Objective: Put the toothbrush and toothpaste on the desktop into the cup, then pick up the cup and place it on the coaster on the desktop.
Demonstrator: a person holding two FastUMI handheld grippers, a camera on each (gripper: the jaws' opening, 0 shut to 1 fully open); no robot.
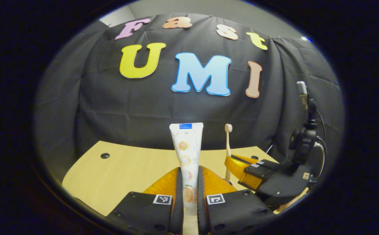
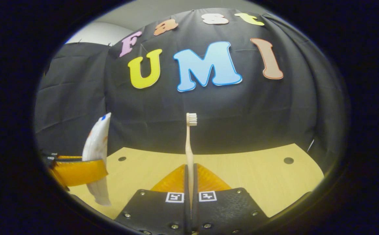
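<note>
toothpaste (image 1: 187,153): in the left gripper view, upright, clamped between both fingers of the left gripper (image 1: 189,182), above the desktop (image 1: 124,169).
right gripper (image 1: 241,166): off to the side, holding the toothbrush (image 1: 228,140).
toothbrush, right gripper view (image 2: 189,150): upright, bristles up, pinched in the right gripper (image 2: 189,182).
left gripper, same view (image 2: 78,171): gripping the toothpaste (image 2: 96,143).

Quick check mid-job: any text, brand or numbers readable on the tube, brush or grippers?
toothpaste tube, held in the left gripper: printing and fruit pictures, lettering too blurred to read.
toothbrush, held in the right gripper: no text visible.
square coded markers on the fingers: patterns, no words or numbers.
</note>
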